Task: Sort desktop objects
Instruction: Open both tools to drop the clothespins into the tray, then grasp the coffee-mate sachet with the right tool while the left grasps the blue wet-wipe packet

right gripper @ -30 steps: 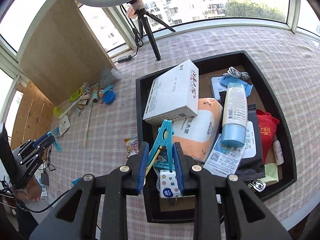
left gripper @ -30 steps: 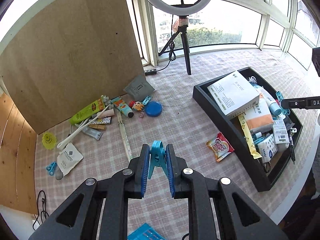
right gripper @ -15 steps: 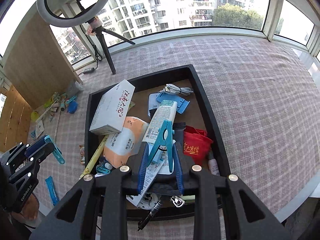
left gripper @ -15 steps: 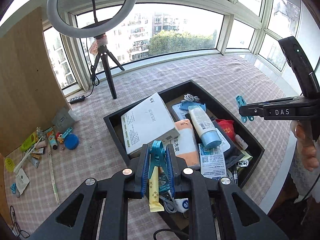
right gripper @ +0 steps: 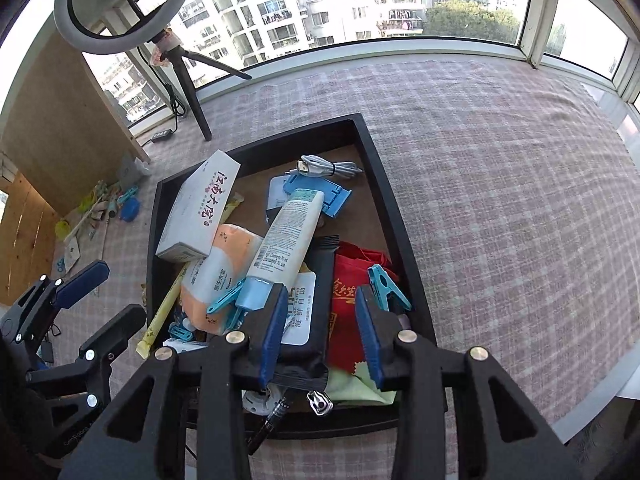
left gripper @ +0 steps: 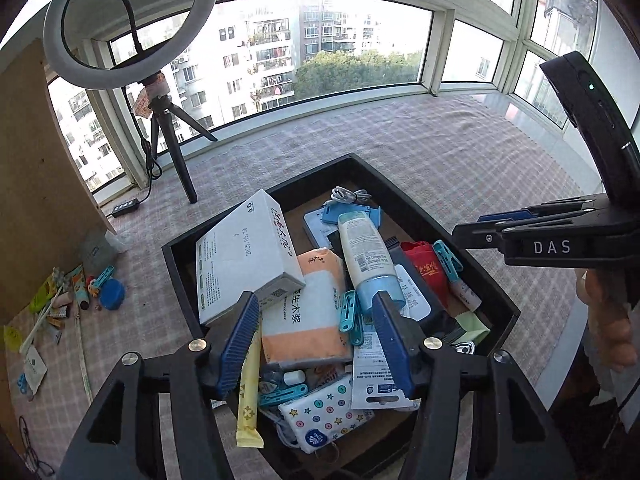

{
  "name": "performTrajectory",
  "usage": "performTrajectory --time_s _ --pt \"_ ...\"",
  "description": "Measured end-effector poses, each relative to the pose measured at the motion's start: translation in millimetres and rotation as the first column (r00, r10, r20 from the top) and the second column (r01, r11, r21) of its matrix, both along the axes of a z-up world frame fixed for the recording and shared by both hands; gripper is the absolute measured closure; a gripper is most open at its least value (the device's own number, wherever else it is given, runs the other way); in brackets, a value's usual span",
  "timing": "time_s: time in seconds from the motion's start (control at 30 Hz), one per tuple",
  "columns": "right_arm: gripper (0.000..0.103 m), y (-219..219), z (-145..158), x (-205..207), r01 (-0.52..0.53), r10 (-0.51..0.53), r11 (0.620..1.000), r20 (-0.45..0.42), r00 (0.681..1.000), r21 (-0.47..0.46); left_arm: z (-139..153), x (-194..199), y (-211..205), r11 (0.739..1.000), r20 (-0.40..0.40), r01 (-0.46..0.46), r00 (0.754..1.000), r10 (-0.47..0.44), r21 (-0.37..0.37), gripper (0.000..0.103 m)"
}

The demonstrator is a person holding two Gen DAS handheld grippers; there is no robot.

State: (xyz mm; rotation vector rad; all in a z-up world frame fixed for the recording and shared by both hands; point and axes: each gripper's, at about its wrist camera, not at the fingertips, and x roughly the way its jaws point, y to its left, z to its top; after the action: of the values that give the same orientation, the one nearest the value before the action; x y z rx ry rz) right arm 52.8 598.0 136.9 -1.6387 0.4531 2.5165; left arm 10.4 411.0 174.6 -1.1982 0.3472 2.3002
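Both your grippers, left (left gripper: 316, 336) and right (right gripper: 320, 324), are opening with nothing pinched over the packed tray (right gripper: 400, 216), each with a clip (left gripper: 347, 312) lying below it, but that pile (left gripper: 80, 296) far to their left still needs sorting.

Black tongs (left gripper: 314, 340), blue ribbed pads (left gripper: 236, 344), brass screws
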Motion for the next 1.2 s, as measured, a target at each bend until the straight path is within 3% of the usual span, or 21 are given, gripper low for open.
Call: performTrajectory --time_s 0.13,0.3,0.57,0.77,0.83,1.07,1.2 --pt "0.068 -11.3 4.3 4.2 -0.028 0.028 1.000 -0.015 1.000 -0.001 3.8 0.2 -31.3 0.998 -0.012 -0.061 0.998 0.060 -0.023 0.047" --pt "0.068 -31.9 19.4 15.2 -0.097 0.097 0.995 -0.024 0.995 0.015 15.0 3.0 -104.1 0.985 -0.037 -0.164 0.986 0.162 -0.058 0.047" --pt "0.067 -49.8 51.1 42.3 -0.141 0.143 0.989 -0.054 0.988 0.053 18.8 18.8 -257.9 0.900 -0.087 -0.411 0.911 0.402 -0.143 0.047" --pt "0.066 -98.6 43.4 42.4 -0.201 0.202 0.979 -0.060 0.978 0.021 -19.0 43.4 -336.6 0.832 -0.008 -0.518 0.850 0.527 -0.198 0.047" --pt "0.061 -123.6 37.5 38.1 -0.236 0.236 0.972 -0.058 0.970 0.008 -35.8 51.8 -350.3 0.816 0.032 -0.538 0.831 0.556 -0.210 0.046" --pt "0.060 -217.3 10.8 14.2 -0.385 0.385 0.923 -0.015 0.923 -0.003 -102.1 77.5 -362.2 0.798 0.205 -0.555 0.774 0.599 -0.237 0.043" --pt "0.060 -258.7 -10.6 -6.6 -0.424 0.424 0.906 0.032 0.905 0.002 -125.6 82.5 -356.5 0.785 0.252 -0.568 0.744 0.618 -0.247 0.042"
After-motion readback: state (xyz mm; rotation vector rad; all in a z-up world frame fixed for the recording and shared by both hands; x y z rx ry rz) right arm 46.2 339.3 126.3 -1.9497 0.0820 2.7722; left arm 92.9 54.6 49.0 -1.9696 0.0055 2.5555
